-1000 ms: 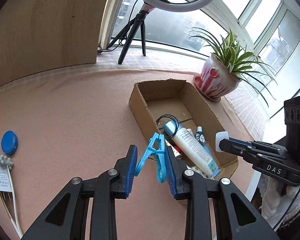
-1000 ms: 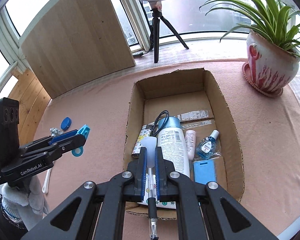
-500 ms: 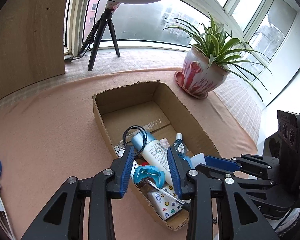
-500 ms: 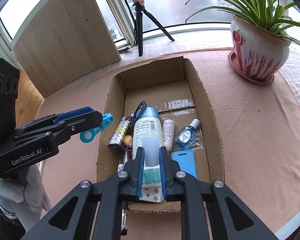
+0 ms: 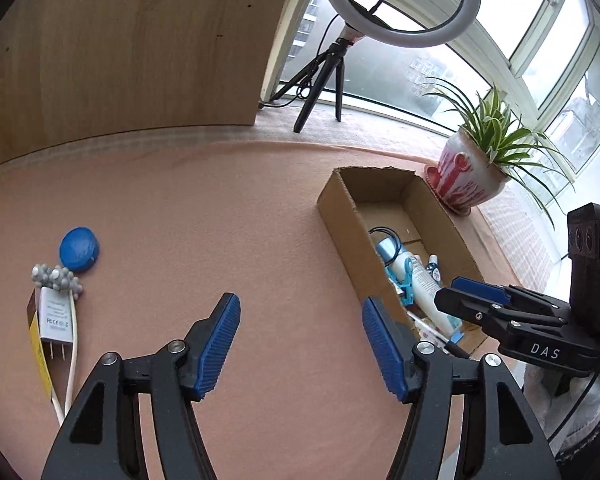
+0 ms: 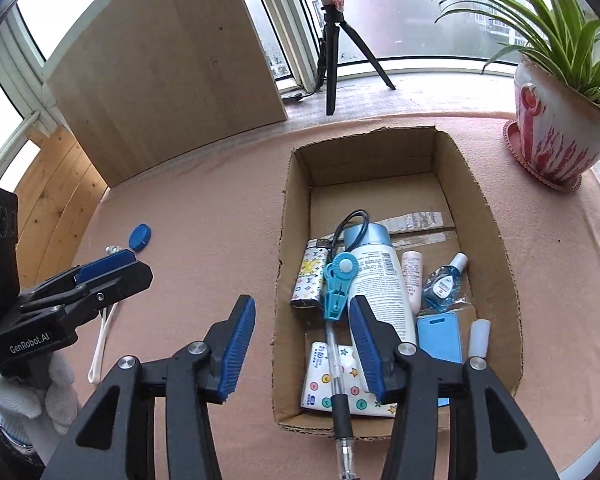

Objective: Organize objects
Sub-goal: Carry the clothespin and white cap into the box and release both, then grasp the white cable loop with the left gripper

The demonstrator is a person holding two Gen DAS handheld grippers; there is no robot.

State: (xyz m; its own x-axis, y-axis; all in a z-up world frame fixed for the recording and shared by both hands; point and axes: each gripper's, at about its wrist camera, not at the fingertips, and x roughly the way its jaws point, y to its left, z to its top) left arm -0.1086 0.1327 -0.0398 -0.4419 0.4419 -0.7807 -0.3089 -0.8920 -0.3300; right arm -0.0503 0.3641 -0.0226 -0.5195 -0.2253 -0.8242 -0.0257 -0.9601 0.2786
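The cardboard box (image 6: 496,240) sat on the pink-clothed table (image 5: 220,208) beneath curved windows, near a potted plant (image 6: 556,136). Inside lay a blue clip (image 6: 337,284). Both grippers, left (image 5: 300,344) and right (image 6: 302,348), had jaws wide apart, empty.

Clear plastic pen (image 6: 337,376): tip cut off between the right fingers. White star-printed tissue pack (image 6: 320,380): partly hidden beneath them. Flat yellow-edged card (image 5: 40,344): mostly covered.
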